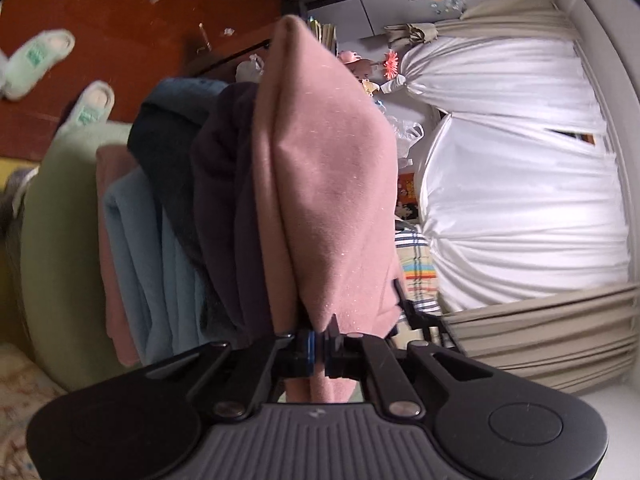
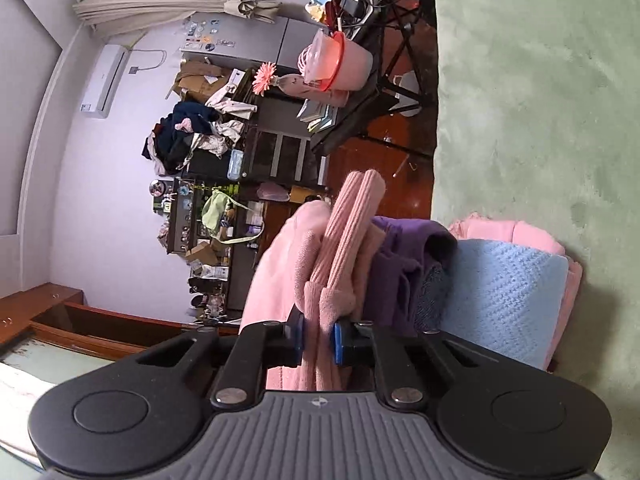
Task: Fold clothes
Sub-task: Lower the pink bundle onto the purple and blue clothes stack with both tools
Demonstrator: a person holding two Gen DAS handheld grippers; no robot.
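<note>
- Nearest, the left gripper (image 1: 318, 346) has its jaws clamped tight on a thin edge of the pink garment (image 1: 320, 184), whose cloth passes between the blue-edged pads and down behind them.
- Likewise the right gripper (image 2: 319, 340) pinches a thicker bunch of the same garment, the ribbed cuff (image 2: 348, 236), with fabric filling the gap between its blue pads (image 2: 339, 340).
- Just beyond the fingers, the pink piece lies doubled over on top of a pile; in the left view it looks like smooth, slightly fuzzy fleece with a rounded fold at its far end.
- Beneath it sit folded layers: a dark purple garment (image 2: 400, 264), a dark navy item (image 1: 168, 160), a light blue knit (image 2: 508, 296) with an open waffle texture, and a paler pink piece (image 2: 532, 236) at the bottom.
- Judging by that stack, several pieces are already folded; the pink one appears to be in its last fold or being laid on top, with releasing and smoothing left.
- Under the stack spreads a soft, plush green blanket (image 2: 540, 100).
- Farther off, a heap of unfolded clothes (image 2: 188, 136) on a cabinet may be what remains, though that is only a guess.
- Farthest, glossy white curtains (image 1: 520, 184) hang gathered.
</note>
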